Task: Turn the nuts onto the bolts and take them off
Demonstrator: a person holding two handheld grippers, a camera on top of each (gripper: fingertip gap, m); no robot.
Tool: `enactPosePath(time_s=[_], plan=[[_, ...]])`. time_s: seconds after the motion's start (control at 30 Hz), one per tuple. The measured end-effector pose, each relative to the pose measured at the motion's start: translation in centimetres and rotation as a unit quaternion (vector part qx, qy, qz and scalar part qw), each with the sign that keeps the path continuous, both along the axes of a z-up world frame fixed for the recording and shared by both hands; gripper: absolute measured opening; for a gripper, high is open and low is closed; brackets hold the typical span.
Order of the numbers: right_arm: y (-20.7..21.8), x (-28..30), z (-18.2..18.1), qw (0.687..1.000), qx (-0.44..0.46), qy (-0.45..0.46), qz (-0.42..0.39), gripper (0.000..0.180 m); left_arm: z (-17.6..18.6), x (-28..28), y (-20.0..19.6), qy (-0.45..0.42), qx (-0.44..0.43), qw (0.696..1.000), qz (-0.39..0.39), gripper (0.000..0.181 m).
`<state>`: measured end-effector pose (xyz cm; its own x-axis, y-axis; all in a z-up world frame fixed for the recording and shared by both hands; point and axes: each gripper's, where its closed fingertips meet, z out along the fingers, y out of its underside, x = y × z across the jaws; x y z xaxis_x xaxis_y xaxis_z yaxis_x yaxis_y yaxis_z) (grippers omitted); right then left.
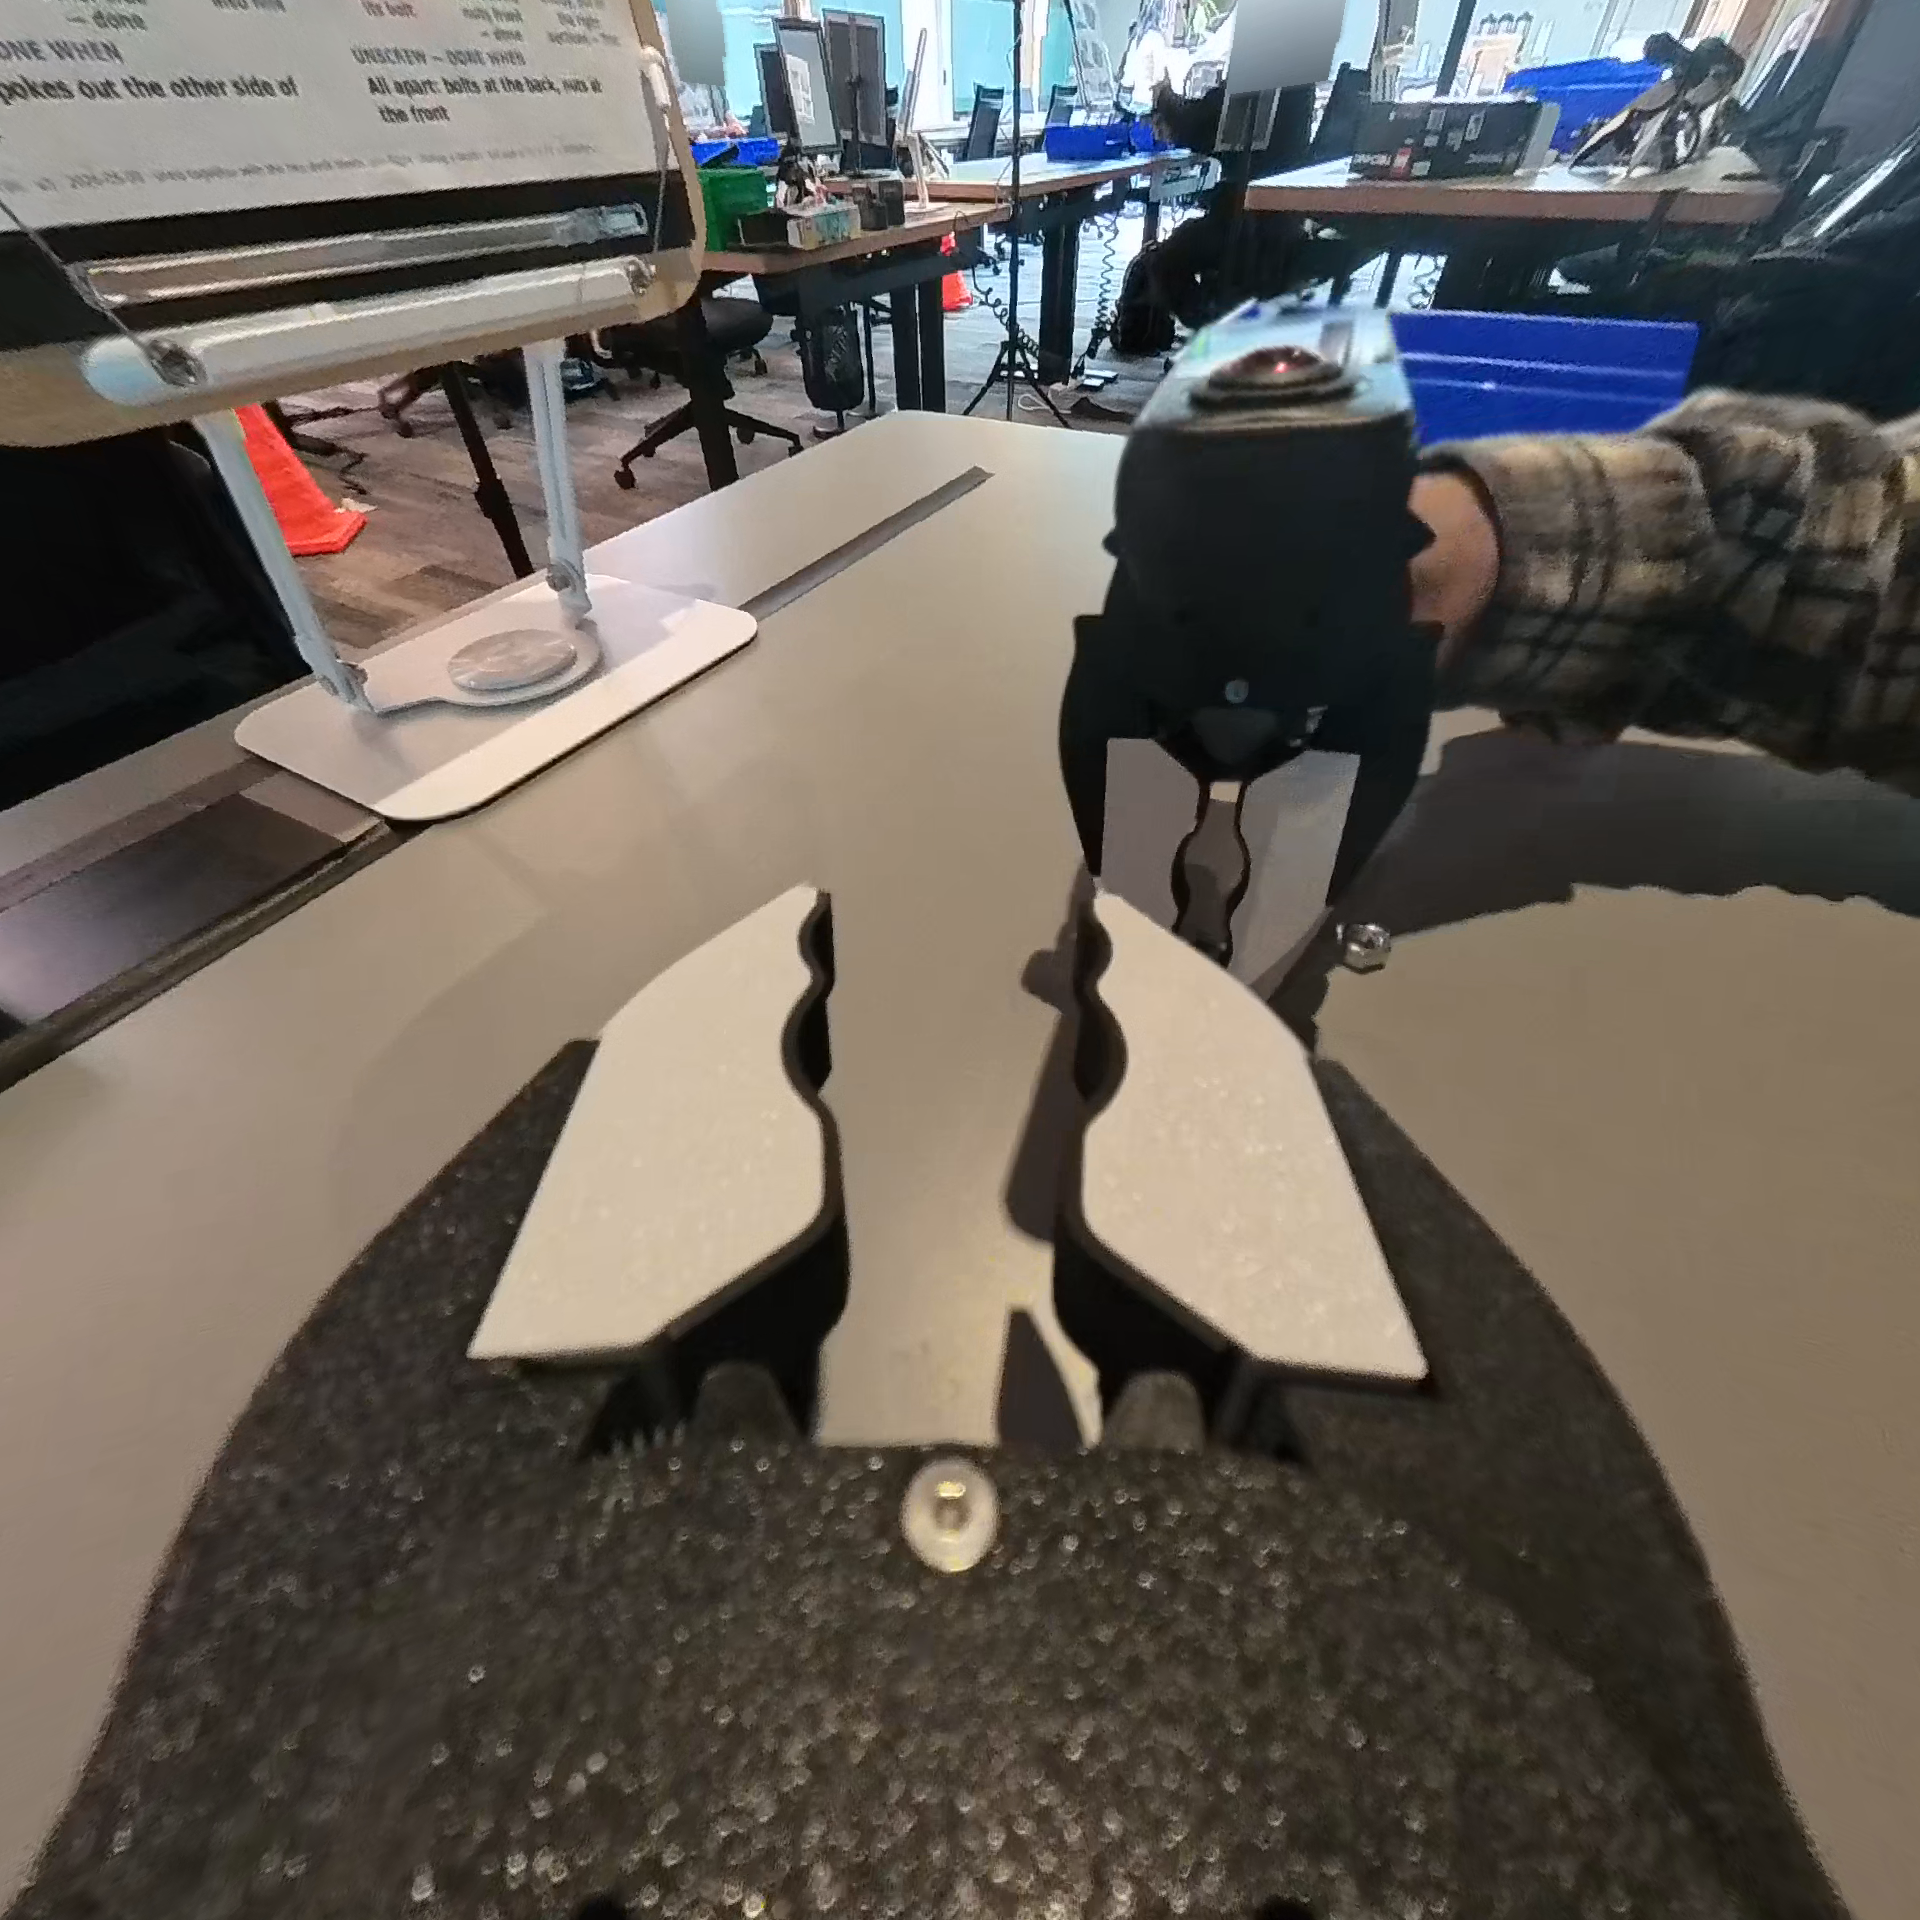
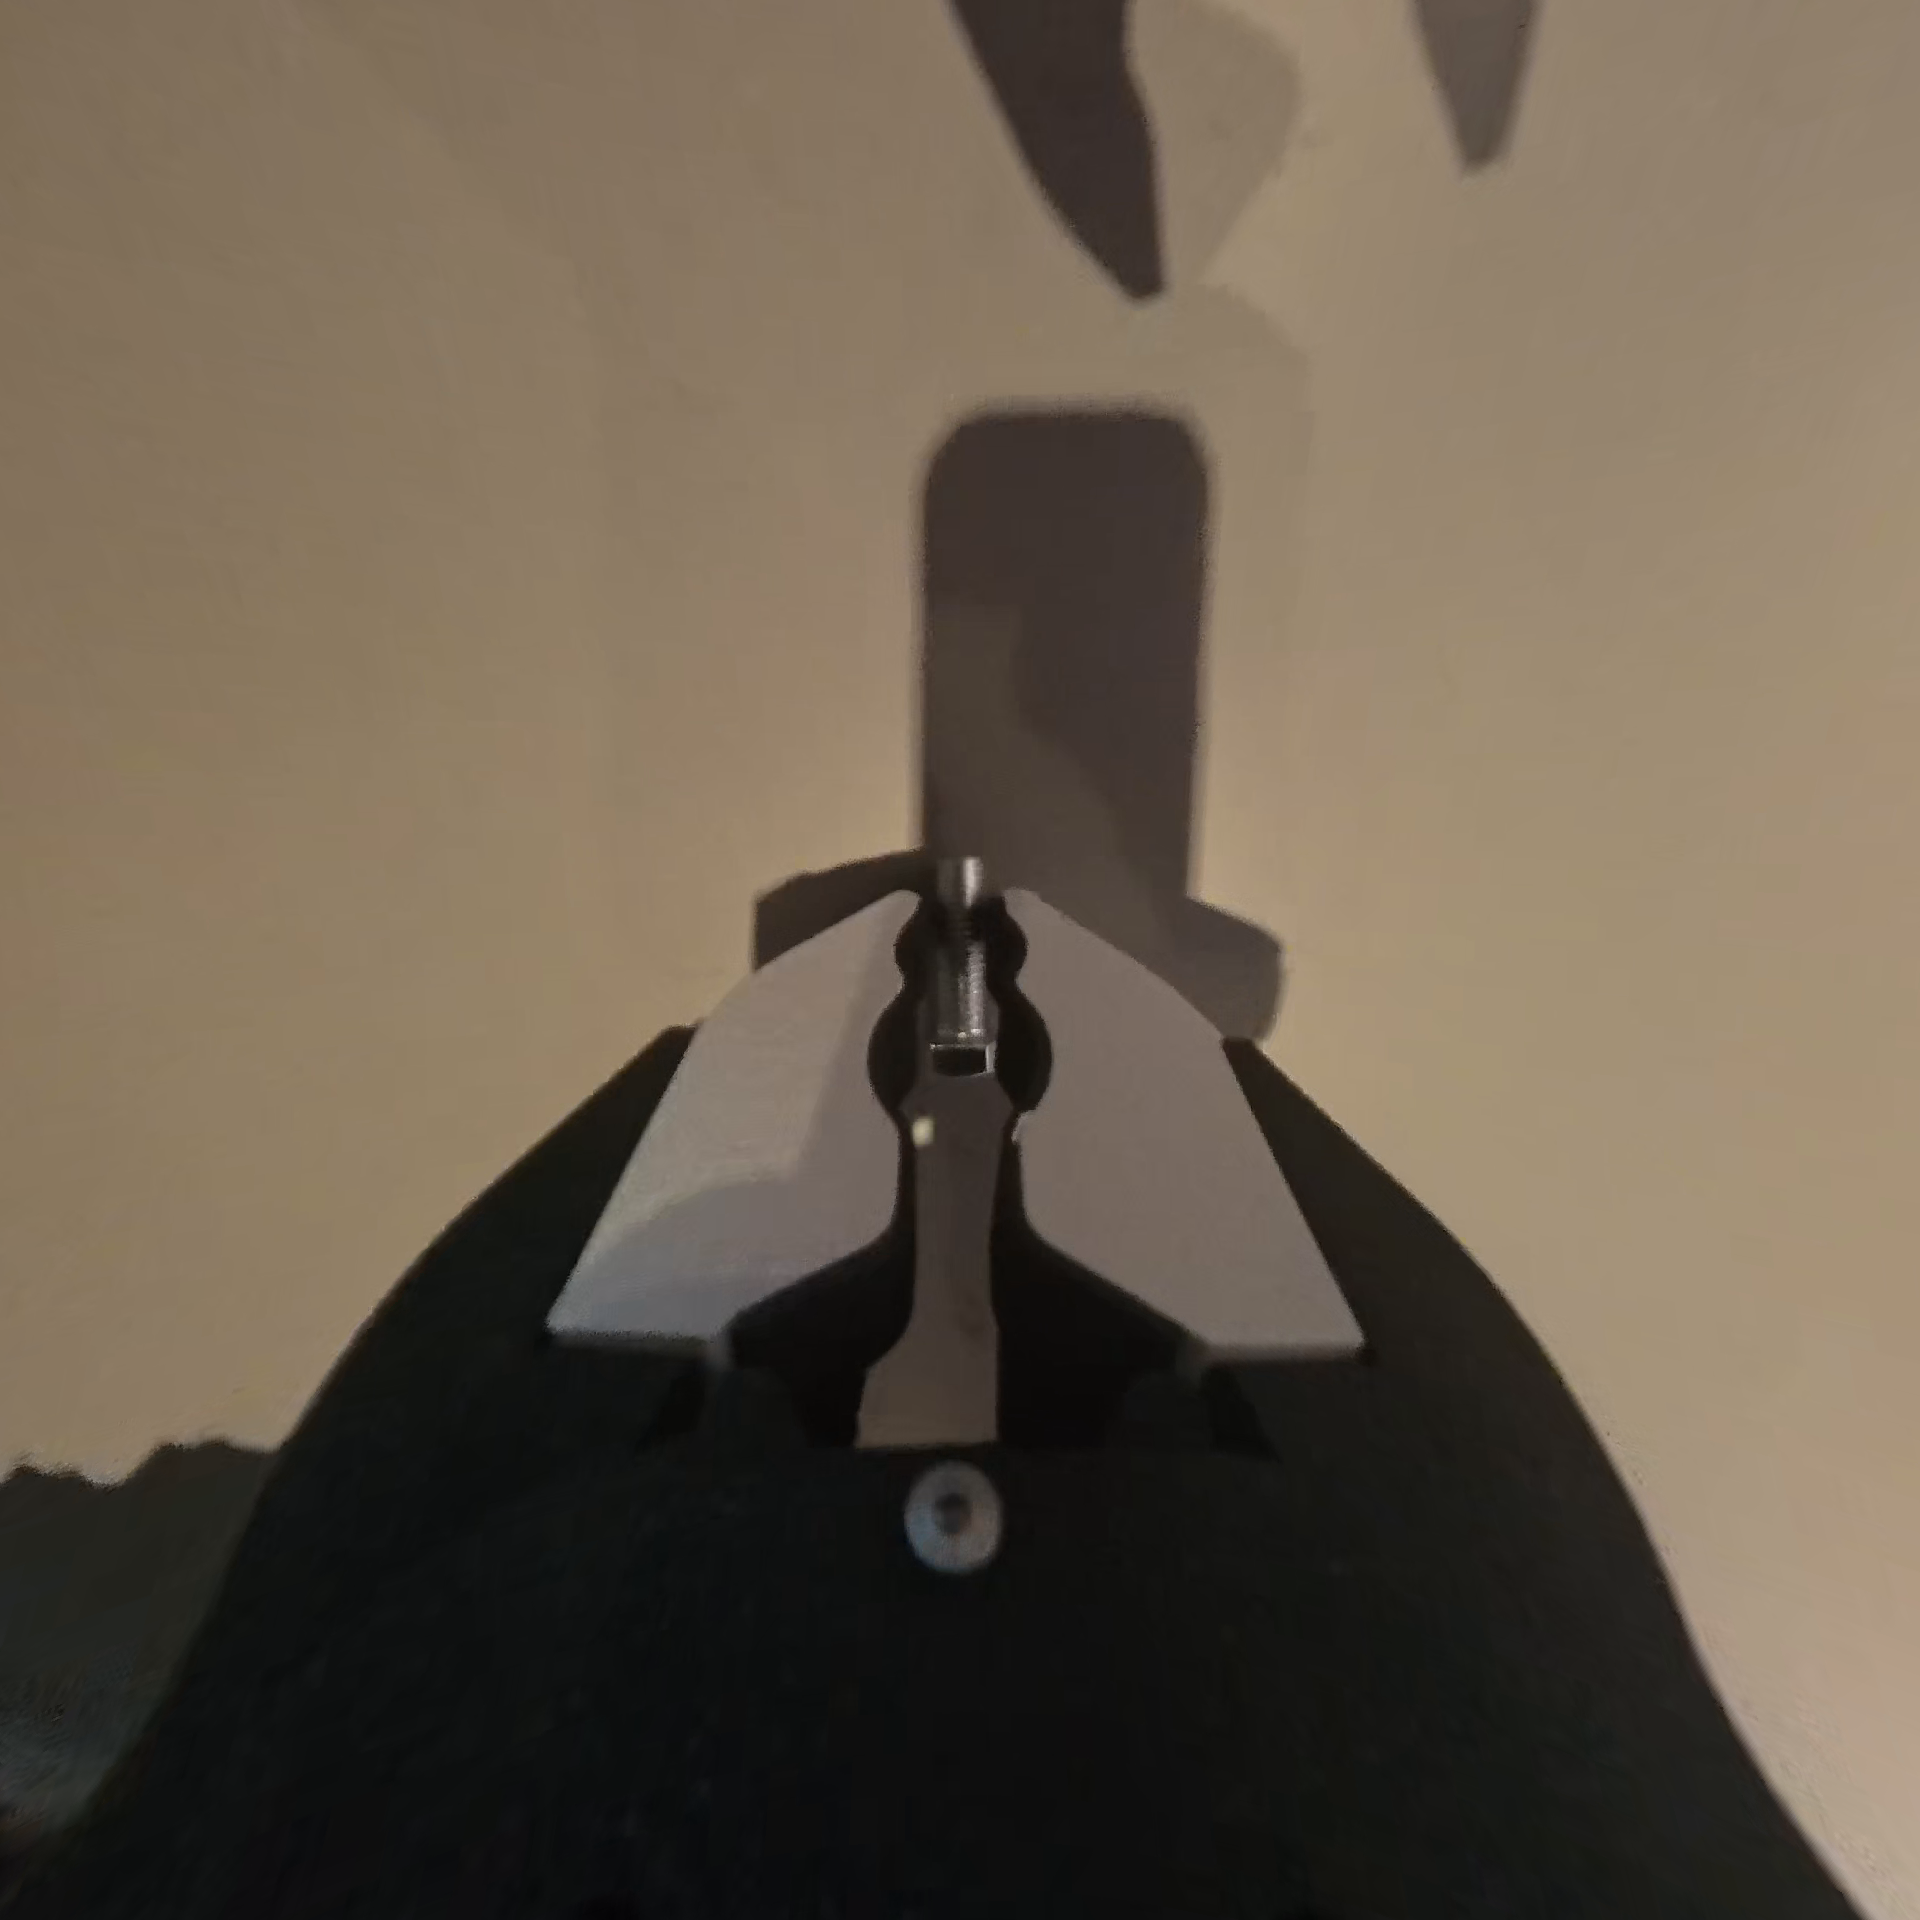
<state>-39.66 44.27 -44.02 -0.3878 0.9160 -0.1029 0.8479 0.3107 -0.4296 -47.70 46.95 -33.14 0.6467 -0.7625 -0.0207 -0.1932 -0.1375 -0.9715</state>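
Room: open office behind, with desks, monitors, chairs and orange cones [image 1: 312, 499].
Table: pale grey top [image 1: 644, 935], with a dark slot running along it at the back.
Stand: at far left a white document stand [image 1: 499, 675] sits on the table and carries a printed sheet.
Left tongs: [image 1: 951, 940] released, the two fingers wide apart, nothing between them, held low above the table.
Right tongs: [image 2: 961, 920] clenched on a small silver bolt [image 2: 961, 987]; they point down to the table.
Bolt: it lies along the narrow gap between the fingers, one end passing a little beyond the fingertips.
Small metal part: [image 1: 1363, 943] shiny, on the table just beside the right tongs; nut or bolt, I cannot tell.
Sleeve: plaid sleeve [image 1: 1683, 582] at far right, behind the right tongs.
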Motion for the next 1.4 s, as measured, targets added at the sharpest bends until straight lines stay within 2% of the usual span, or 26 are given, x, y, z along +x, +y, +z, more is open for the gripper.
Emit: enactPosePath(time_s=[0.23,0.43,0.6,0.73,0.87,0.97,1.17,1.4], plan=[[0.6,-0.3,2.7,0.981,-0.094,0.136,-0.101,0.009,0.1,-0.3,0.2,-0.049,-0.021,0.999,-0.003,0.045],[1.7,0.2,7.2,0.924,-0.162,0.304,-0.167,0.009,0.0,0.3,0.1,-0.077,-0.037,0.996,-0.016,0.046],[4.0,1.1,6.4,0.91,-0.145,0.323,-0.216,0.009,-0.6,0.6,0.1,-0.063,-0.042,0.997,-0.018,0.046],[4.6,1.0,7.2,0.888,-0.154,0.373,-0.219,0.009,-1.0,0.9,0.1,-0.047,-0.043,0.998,-0.02,0.046],[4.4,1.0,10.2,0.841,-0.21,0.451,-0.212,0.009,-1.0,1.4,-0.2,-0.052,-0.047,0.997,-0.031,0.047],[4.0,0.9,12.2,0.804,-0.253,0.498,-0.202,0.009,-1.0,2.4,-0.5,-0.073,-0.059,0.995,-0.045,0.047],[3.0,0.8,15.4,0.755,-0.281,0.565,-0.177,0.009,-0.7,6.3,-0.7,-0.132,-0.107,0.981,-0.092,0.047],[3.0,1.5,16.8,0.727,-0.264,0.611,-0.171,0.009,2.0,9.8,0.2,-0.199,-0.147,0.958,-0.147,0.044]])
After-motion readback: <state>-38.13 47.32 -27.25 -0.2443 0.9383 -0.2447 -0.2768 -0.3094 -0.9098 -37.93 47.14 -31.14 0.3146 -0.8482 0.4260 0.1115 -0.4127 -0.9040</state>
